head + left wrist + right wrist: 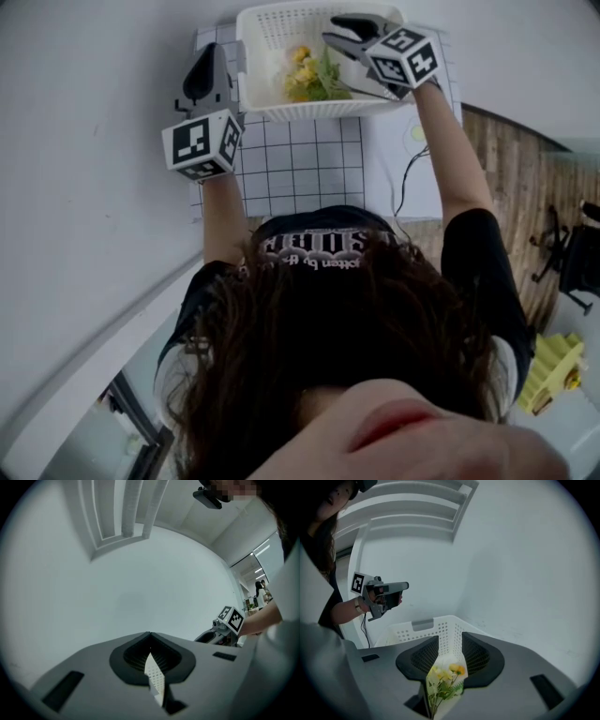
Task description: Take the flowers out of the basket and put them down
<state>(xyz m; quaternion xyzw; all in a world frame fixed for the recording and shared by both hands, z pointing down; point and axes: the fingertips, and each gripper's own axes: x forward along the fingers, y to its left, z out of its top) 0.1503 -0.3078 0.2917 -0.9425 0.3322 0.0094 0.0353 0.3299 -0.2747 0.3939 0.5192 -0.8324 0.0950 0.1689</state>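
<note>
Flowers wait to be lifted: the yellow flowers (307, 75) lie inside the white basket (281, 23), close to its near wall, and the basket stands at the far edge of the gridded mat (300, 159). My left gripper (150, 644) is clamped on the basket's left wall, steadying it. My right gripper (450, 644) hangs over the rim, jaws part-way apart and touching nothing, with the bunch showing below through the gap. I judge the sprig light, limp and easily crushed, so I would pinch the green stems, not the blooms.
</note>
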